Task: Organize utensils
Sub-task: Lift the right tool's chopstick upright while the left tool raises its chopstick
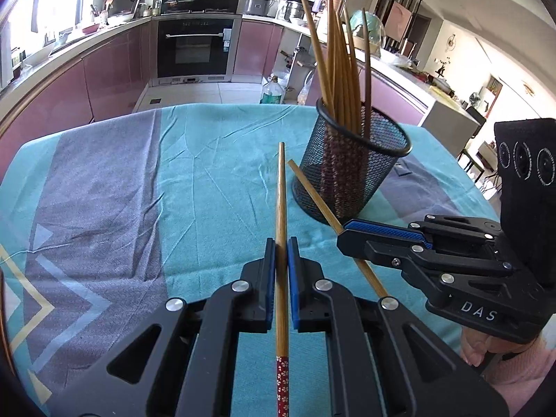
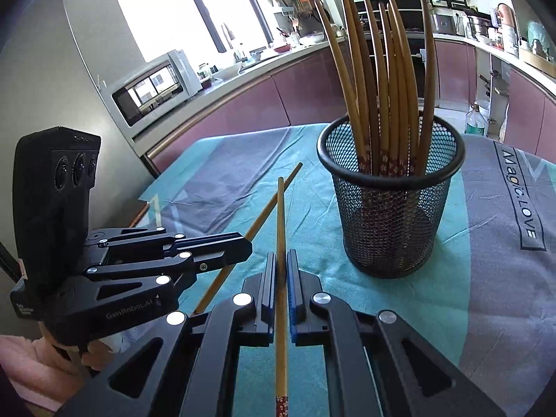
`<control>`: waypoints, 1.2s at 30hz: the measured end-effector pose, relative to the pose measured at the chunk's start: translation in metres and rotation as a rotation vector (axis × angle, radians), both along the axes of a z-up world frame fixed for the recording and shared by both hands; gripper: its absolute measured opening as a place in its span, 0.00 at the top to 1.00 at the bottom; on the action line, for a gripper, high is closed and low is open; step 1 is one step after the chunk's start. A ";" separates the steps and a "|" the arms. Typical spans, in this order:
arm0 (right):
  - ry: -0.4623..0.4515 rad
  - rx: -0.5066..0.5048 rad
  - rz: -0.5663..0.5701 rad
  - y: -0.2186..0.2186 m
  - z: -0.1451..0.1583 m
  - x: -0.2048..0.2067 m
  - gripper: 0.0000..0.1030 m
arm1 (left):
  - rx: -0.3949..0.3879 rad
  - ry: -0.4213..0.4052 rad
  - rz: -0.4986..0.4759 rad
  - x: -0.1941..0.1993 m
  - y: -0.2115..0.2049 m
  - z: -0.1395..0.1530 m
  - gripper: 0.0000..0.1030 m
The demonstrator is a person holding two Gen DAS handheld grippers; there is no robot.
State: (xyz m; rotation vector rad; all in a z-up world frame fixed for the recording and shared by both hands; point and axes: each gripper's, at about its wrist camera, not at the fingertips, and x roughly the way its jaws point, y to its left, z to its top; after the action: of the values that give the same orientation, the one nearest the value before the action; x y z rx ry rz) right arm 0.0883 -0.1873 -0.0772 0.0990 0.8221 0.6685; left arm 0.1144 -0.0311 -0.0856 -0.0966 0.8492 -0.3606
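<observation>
While clamped on one chopstick per gripper, left gripper and right gripper sat just short of the mesh holder; needed tilting thin tips downward, entering the rim beside the chopsticks already standing inside.

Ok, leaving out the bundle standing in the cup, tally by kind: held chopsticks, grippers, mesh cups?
Held chopsticks: 2 (left chopstick, right chopstick)
Grippers: 2 (left gripper, right gripper), each shut on one chopstick
Mesh cup: 1
Total: 5
</observation>
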 end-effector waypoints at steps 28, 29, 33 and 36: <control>-0.124 0.094 -0.043 -0.031 0.043 -0.023 0.95 | -0.116 -0.105 -0.009 -0.033 0.025 0.053 0.93; -0.130 0.097 -0.045 -0.034 0.045 -0.023 0.95 | -0.120 -0.110 -0.009 -0.034 0.026 0.056 0.93; -0.154 0.108 -0.056 -0.038 0.053 -0.026 0.95 | -0.131 -0.134 -0.008 -0.038 0.029 0.067 0.93; -0.175 0.114 -0.062 -0.044 0.059 -0.028 0.95 | -0.143 -0.153 -0.011 -0.041 0.031 0.075 0.93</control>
State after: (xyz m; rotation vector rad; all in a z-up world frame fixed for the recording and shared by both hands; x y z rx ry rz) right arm 0.0606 -0.2315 -0.0181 0.1658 0.6106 0.6557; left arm 0.0737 -0.0005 -0.0103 -0.1952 0.6726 -0.4332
